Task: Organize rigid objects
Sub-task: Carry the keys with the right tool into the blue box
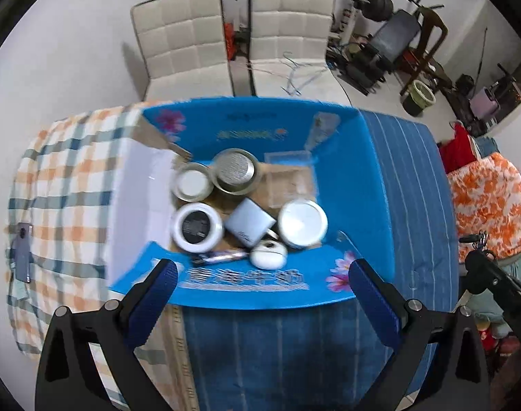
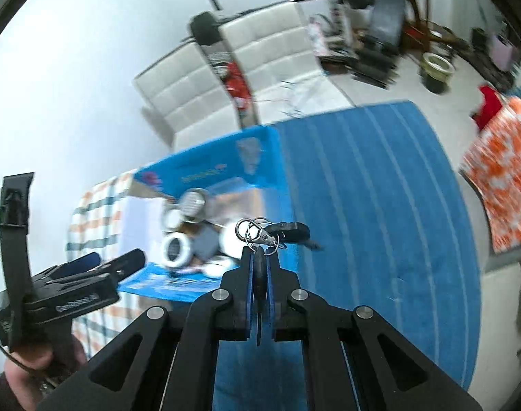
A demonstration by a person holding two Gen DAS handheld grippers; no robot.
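From right wrist, right tongs (image 2: 259, 257) clamp keys (image 2: 260, 234); left wrist misses them

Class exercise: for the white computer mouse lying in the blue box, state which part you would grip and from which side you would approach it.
Grip the white mouse across its narrow flanks, probably from straight above. It lies flat against the near wall of the blue box, crowded by tins, so only the top is open. The left tongs are open.

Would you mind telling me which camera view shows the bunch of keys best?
The right wrist view: the right gripper is shut on the bunch of keys, with rings and clasp sharp just beyond its fingertips. The left wrist view shows only a small part of the bunch at its right edge.
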